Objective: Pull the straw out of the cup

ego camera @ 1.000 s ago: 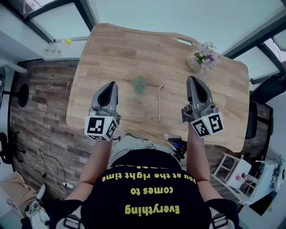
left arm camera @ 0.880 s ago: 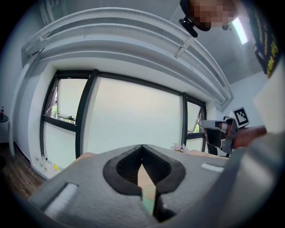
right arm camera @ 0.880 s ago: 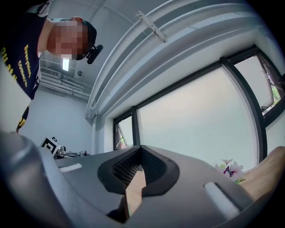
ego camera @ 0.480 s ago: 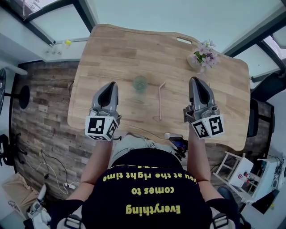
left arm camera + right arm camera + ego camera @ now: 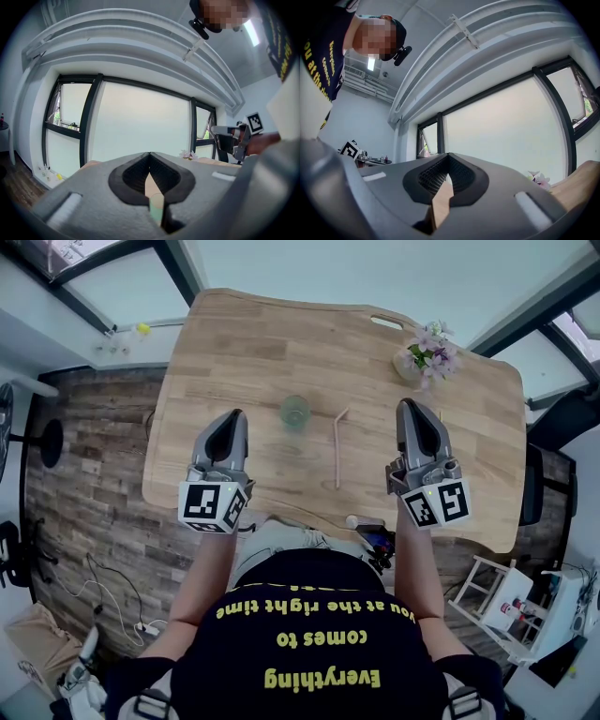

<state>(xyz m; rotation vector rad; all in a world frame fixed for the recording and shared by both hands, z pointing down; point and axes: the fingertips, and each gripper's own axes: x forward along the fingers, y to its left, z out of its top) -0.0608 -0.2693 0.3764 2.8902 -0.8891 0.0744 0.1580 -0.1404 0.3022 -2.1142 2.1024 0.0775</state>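
head view: the left gripper [image 5: 231, 418] hangs over the near left part of the wooden table [image 5: 262, 343], in the centre left of the frame, with its jaws drawn together and nothing in them. the right gripper [image 5: 411, 409] sits at centre right, also over the table, jaws pressed together and empty. between the two, the clear cup [image 5: 293, 413] stands upright on the wood, closer to the left gripper. the straw [image 5: 337, 451] lies flat on the table just right of the cup, apart from it, with its bent end pointing toward the top of the frame. neither gripper touches cup or straw. a small bunch of flowers [image 5: 428, 354] stands at the upper right.

left gripper view: the left gripper [image 5: 149, 153] has its tips meeting at the top, and nothing is clamped. the greenish cup [image 5: 156, 208] shows well beyond through the slit lower down. the right gripper [image 5: 234, 138] is in view at the right edge.

right gripper view: the right gripper [image 5: 448, 154] has its tips meeting; only bare table [image 5: 440, 206] shows through the slit. the flowers [image 5: 539, 179] sit at the lower right.
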